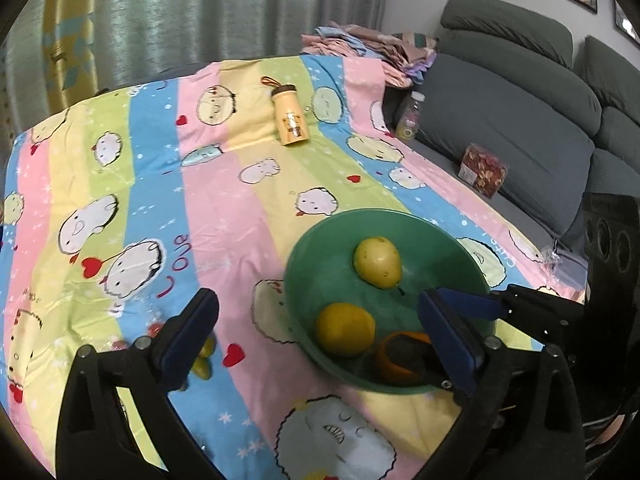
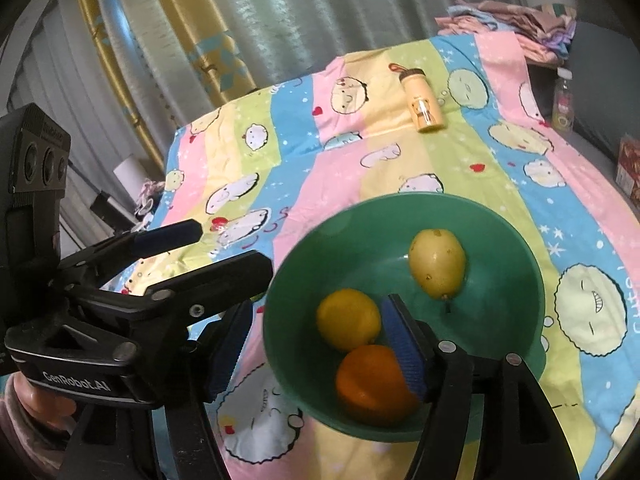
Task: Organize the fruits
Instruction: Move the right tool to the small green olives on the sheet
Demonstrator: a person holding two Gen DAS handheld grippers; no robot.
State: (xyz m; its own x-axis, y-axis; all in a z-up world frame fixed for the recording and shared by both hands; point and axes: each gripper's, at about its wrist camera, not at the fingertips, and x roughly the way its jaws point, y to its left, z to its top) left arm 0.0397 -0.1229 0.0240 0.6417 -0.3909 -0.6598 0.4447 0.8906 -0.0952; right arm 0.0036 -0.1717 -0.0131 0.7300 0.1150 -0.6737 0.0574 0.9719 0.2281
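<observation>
A green bowl (image 1: pixel 308 264) (image 2: pixel 512 240) sits on the striped cartoon cloth. In it lie a pale yellow pear (image 1: pixel 377 262) (image 2: pixel 437 268), a yellow lemon (image 1: pixel 345 329) (image 2: pixel 347 319) and an orange (image 1: pixel 394 364) (image 2: pixel 370 384). My left gripper (image 1: pixel 320 336) is open and empty, one finger over the cloth and one over the bowl's near side. My right gripper (image 2: pixel 316 344) is open above the bowl's near rim, with the orange just below between its fingers. A small yellow-green fruit (image 1: pixel 202 364) lies on the cloth, partly hidden by my left finger.
A yellow flask (image 1: pixel 289 114) (image 2: pixel 422 98) lies on the cloth at the far side. A grey sofa (image 1: pixel 520 112) stands to the right with a clear bottle (image 1: pixel 410 118), a red box (image 1: pixel 482 170) and folded cloths (image 1: pixel 372 46). Curtains hang behind.
</observation>
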